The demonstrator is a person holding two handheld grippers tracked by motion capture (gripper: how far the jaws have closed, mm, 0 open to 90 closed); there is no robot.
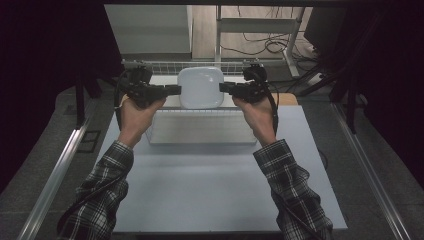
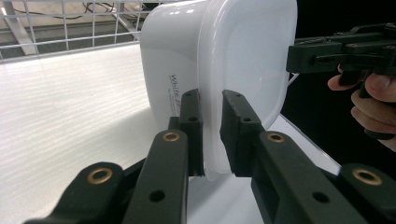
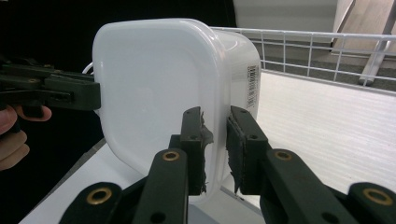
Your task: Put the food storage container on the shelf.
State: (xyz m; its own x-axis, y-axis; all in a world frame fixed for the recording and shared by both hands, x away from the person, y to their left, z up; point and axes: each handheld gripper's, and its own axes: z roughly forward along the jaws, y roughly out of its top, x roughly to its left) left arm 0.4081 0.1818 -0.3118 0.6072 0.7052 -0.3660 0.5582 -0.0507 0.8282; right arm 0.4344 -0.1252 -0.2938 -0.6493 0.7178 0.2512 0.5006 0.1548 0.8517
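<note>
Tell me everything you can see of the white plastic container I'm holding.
The white plastic container is a glossy, rounded-square tub of translucent-looking plastic with a protruding lid rim. It is held tipped on its side above the white shelf, its broad face toward the high camera. One wall carries printed text, another a barcode label. The left gripper and right gripper each pinch the rim at opposite edges.

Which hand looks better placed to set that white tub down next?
Neither clearly; probably both together. The left gripper and the right gripper each clamp an opposite rim of the white rounded plastic tub, held above the white wire rack.
</note>
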